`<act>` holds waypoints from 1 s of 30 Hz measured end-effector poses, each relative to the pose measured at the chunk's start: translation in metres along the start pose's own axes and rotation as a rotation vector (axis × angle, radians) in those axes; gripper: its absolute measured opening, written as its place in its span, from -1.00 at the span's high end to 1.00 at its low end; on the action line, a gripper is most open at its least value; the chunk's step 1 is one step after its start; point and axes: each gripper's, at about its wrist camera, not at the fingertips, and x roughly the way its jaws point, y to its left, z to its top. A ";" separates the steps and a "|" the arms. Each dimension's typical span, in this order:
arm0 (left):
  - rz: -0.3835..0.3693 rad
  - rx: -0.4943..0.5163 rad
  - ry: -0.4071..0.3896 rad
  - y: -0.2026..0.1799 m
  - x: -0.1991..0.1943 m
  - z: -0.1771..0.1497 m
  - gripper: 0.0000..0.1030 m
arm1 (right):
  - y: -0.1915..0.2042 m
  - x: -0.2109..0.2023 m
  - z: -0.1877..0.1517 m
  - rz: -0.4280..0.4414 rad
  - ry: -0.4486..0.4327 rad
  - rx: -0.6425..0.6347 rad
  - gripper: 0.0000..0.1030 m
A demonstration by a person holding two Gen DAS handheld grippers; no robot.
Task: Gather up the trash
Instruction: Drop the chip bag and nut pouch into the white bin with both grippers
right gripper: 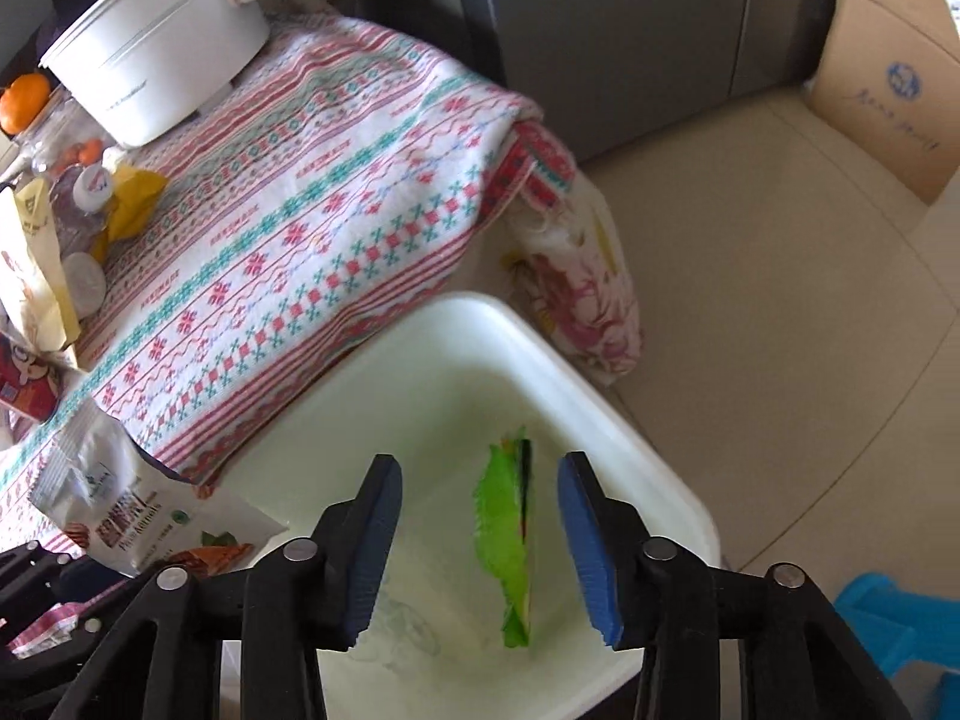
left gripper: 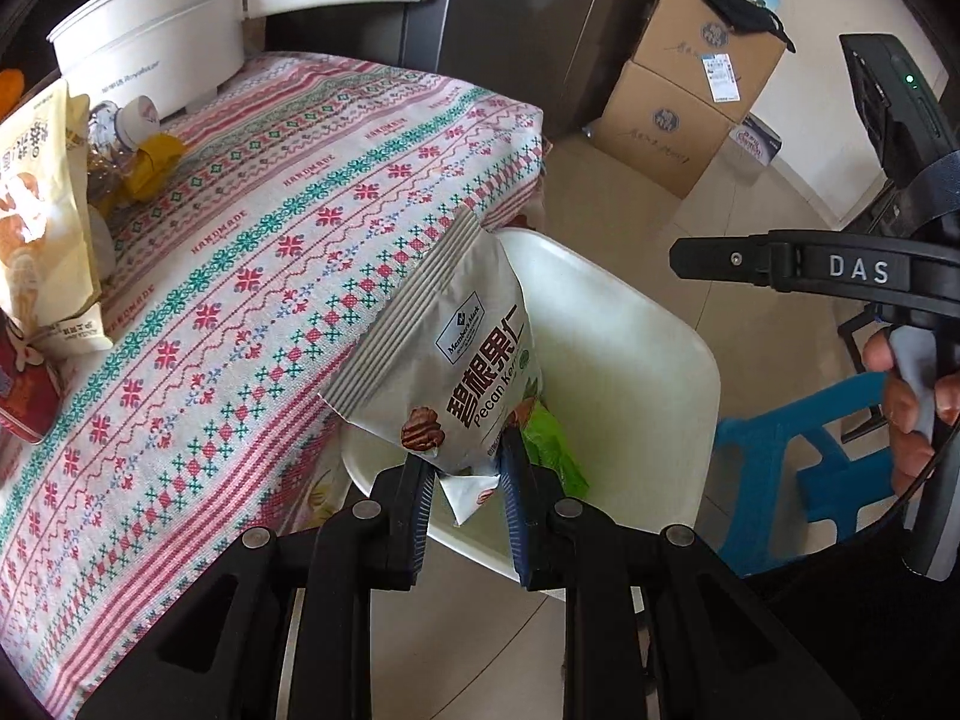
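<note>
My left gripper is shut on the bottom edge of a white pecan kernel bag, which stands up above the white bin beside the table. A green wrapper lies inside the bin behind the bag. In the right wrist view my right gripper is open over the bin. The green wrapper is on edge between its blue pads, touching neither. The pecan bag shows at lower left. A hand holds the right gripper to the right of the bin.
A table with a patterned cloth carries a white pot, a cream snack bag, a plastic bottle and a yellow wrapper. Cardboard boxes stand on the tiled floor. A blue stool is right of the bin.
</note>
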 end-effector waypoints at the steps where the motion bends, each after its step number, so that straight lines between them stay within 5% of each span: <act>1: 0.002 0.004 0.004 -0.001 0.002 0.000 0.54 | -0.002 -0.002 0.000 -0.003 -0.003 0.002 0.02; 5: -0.002 0.003 0.029 -0.002 0.012 0.003 0.47 | -0.008 -0.006 0.001 -0.004 -0.007 0.026 -0.09; 9: 0.012 0.002 0.032 -0.001 0.013 0.005 -0.13 | -0.013 -0.009 0.004 -0.021 -0.019 0.033 -0.13; 11: 0.019 0.009 0.020 -0.002 0.009 0.005 -0.27 | -0.014 -0.011 0.005 -0.022 -0.026 0.036 -0.14; 30: 0.101 -0.081 -0.076 0.061 -0.079 -0.009 -0.60 | 0.031 -0.037 0.018 0.039 -0.103 -0.019 -0.34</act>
